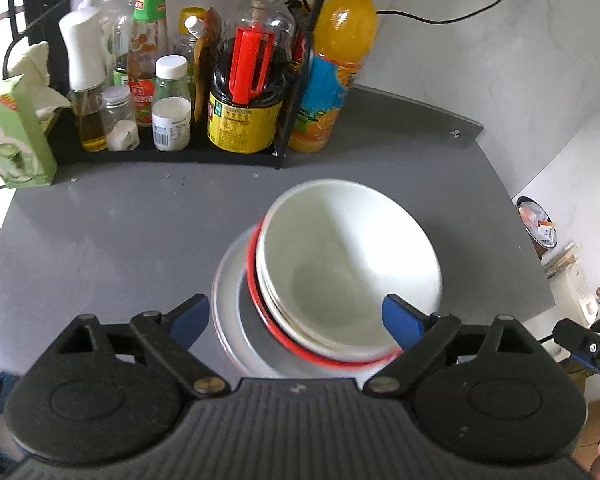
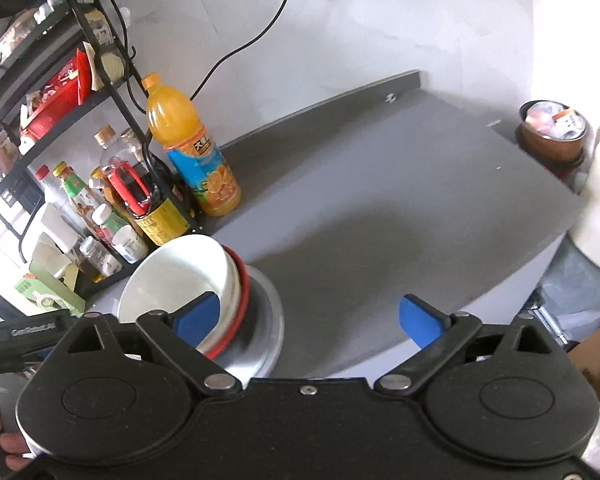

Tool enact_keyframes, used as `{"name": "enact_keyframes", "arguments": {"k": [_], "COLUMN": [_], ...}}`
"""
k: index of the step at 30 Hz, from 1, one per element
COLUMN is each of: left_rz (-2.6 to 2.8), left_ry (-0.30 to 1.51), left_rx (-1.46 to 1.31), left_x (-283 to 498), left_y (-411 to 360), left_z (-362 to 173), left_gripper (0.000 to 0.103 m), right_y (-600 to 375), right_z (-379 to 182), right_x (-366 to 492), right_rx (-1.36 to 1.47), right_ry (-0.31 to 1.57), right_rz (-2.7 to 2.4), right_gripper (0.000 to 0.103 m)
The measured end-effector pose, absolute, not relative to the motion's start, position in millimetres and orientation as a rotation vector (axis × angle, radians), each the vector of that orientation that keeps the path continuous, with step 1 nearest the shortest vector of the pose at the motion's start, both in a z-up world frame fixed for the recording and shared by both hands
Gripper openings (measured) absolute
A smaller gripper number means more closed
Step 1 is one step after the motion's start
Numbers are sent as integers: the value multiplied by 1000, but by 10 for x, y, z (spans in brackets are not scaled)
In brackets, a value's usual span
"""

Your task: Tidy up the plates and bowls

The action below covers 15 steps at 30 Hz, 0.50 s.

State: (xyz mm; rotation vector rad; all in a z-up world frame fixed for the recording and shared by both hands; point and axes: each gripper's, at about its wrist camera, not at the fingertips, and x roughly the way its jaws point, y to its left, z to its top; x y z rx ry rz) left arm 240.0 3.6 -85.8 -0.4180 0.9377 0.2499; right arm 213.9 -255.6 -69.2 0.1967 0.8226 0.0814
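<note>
Grippers both spread wide, left gripper (image 1: 298, 320) and right gripper (image 2: 308, 316), flanking stacked bowls (image 1: 348, 264) near table (image 1: 100, 240) edge.

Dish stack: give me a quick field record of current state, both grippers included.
surface: grey table
stack base: metal plate
stack middle: red-rimmed dish, white dish above it
stack top: white bowl, sitting off-centre on the stack
left gripper: open, fingers either side of the stack's near edge, holding nothing
right gripper: open, to the right of the stack, holding nothing
background: rack of bottles, orange juice bottle beside it
</note>
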Motion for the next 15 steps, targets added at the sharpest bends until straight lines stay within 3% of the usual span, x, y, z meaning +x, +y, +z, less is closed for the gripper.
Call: {"name": "enact_keyframes", "arguments": {"k": [6,15], "left_rz": [279,297], "left_ry": [913,885], "left_rx": [-376,-333], "left_x": [2023,1581], "left_y": [-371,-740], "left_z": [-674,-438], "left_gripper": [97,98], "right_y": [-2765,-2882], "right_z": [-602,-457], "right_x": [1825,1398], "right_rx": [191,143], "right_ry": [809,770], "right_rz": [91,96], "right_gripper": [103,103]}}
